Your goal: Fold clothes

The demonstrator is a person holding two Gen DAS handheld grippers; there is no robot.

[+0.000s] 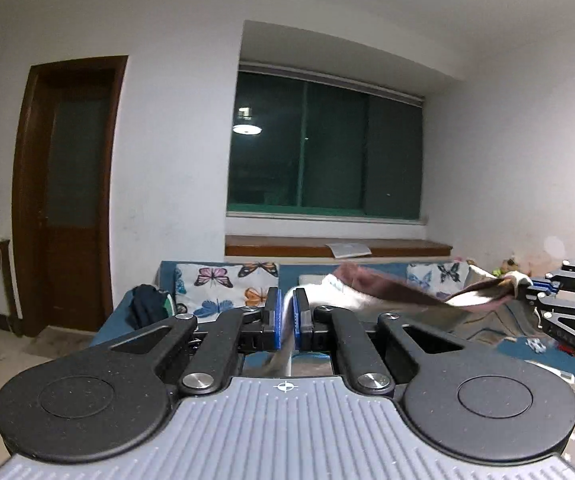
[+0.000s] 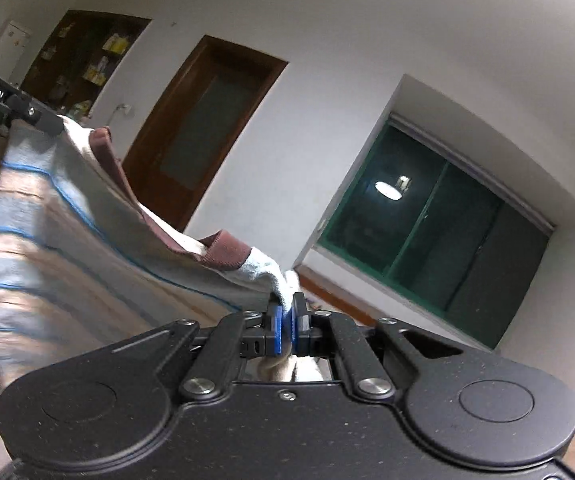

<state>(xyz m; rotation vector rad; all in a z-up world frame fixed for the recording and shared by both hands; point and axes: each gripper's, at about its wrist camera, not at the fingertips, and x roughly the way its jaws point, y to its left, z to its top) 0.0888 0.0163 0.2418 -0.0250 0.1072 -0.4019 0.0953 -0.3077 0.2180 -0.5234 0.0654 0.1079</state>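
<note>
You have the garment point(image 2: 99, 216) lifted clear and stretched in the air between both grippers, so you are at the hold-up-and-spread step, before any fold is laid. Your left gripper point(image 1: 286, 322) has its blue pads pressed together on a pale edge of cloth that runs down between them toward the camera; your right gripper point(image 2: 286, 326) pinches another pale corner the same way, just beside the maroon ribbed collar point(image 2: 223, 254). In the right wrist view the shirt, pale with thin blue stripes, hangs in a broad sheet from the line between your two holds, with the collar sagging along that top edge. In the left wrist view the same edge runs from your left fingers across to the right gripper at the right border, above the blue sofa point(image 1: 135, 312) with its butterfly cushions point(image 1: 227, 286). Judging from this, the top edge is slack rather than taut, so the next move likely calls for drawing your hands a little apart to even it, then lowering the shirt flat onto the sofa seat, bottom hem first, without letting either pinch slip. Whether the hanging part touches anything below cannot be told. A dark bundle point(image 1: 147, 306) sits at the sofa's left end; keep the shirt off it.
</note>
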